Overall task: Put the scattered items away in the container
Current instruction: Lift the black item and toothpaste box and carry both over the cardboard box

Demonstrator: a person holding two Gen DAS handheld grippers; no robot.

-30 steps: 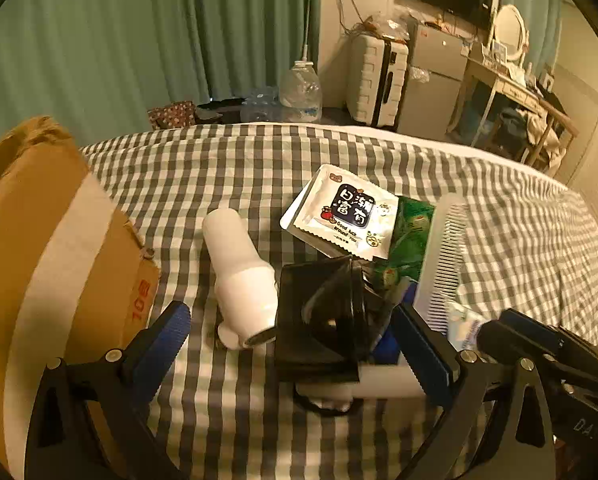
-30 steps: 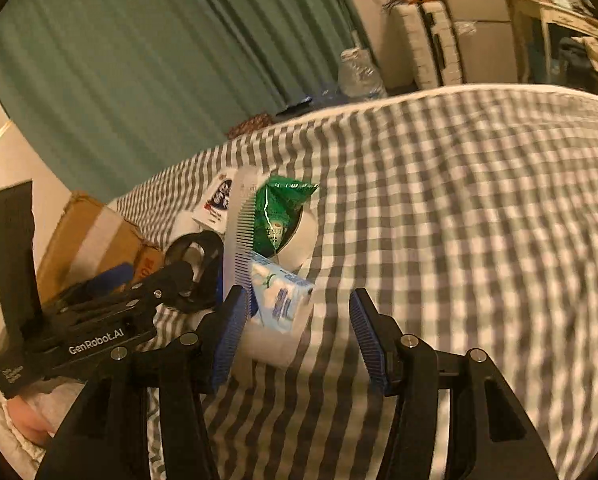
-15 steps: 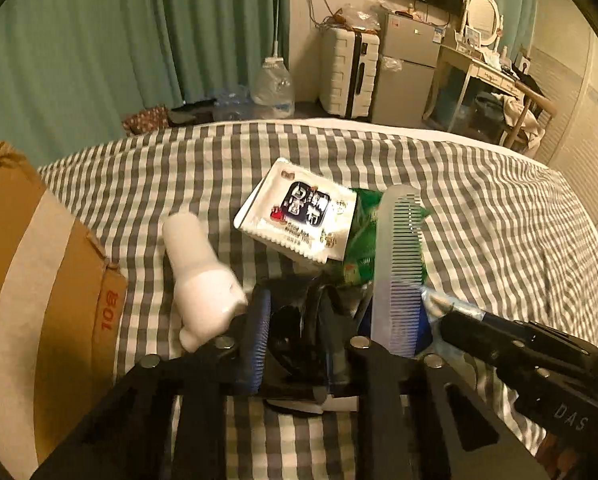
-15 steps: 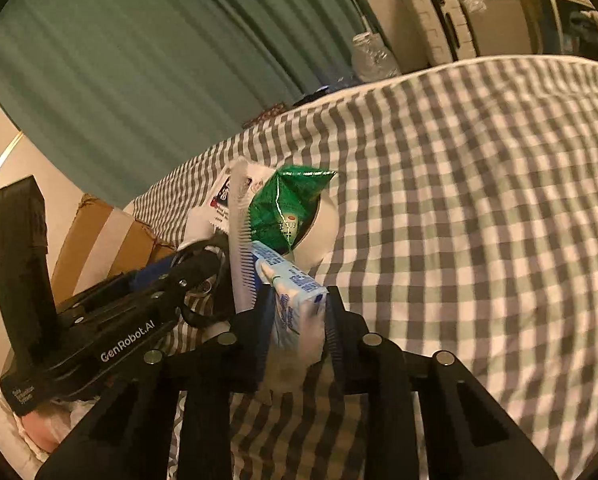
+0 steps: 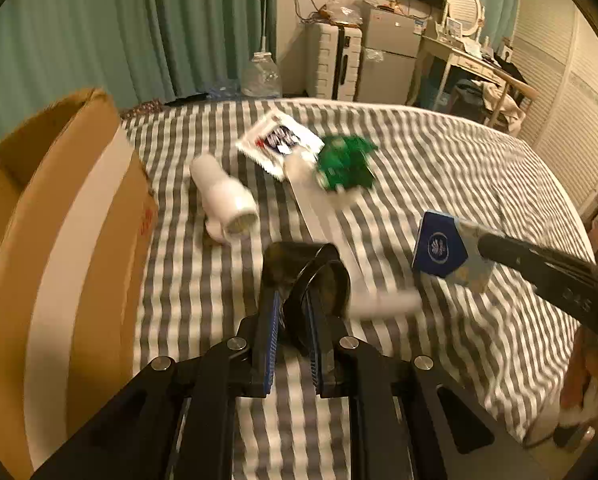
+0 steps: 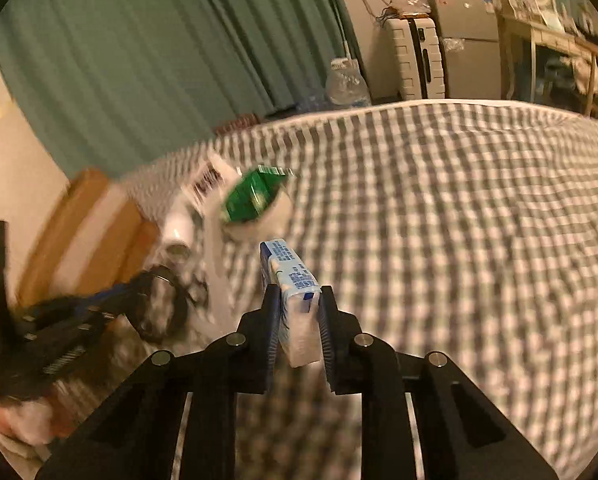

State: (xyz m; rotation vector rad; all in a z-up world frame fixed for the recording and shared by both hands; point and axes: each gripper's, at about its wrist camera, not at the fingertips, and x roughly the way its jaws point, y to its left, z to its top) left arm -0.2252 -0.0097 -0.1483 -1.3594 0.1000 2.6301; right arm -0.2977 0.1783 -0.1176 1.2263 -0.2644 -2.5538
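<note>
My left gripper [image 5: 291,300] holds dark sunglasses [image 5: 319,276] above the checked bed, its jaws still closing on them. Left of it stands an open cardboard box [image 5: 59,240]. My right gripper [image 6: 297,300] grips a blue-and-white tissue pack [image 6: 291,276] lifted off the bed, jaws also still closing. In the left wrist view the tissue pack [image 5: 443,248] hangs at the right. A white bottle [image 5: 227,196], a white snack packet [image 5: 279,142], a green packet [image 5: 347,164] and a pale comb [image 5: 323,220] lie on the bed.
A blurred white item [image 5: 383,302] lies beside the sunglasses. A white tape roll [image 6: 275,220] sits under the green packet. Beyond the bed stand green curtains, a water jug [image 5: 261,76], a suitcase [image 5: 333,64] and a desk. The bed's right side is bare sheet.
Both grippers closed, the left on the sunglasses and the right on the tissue pack, and lifted them off the bed. The left one has moved toward the box.
</note>
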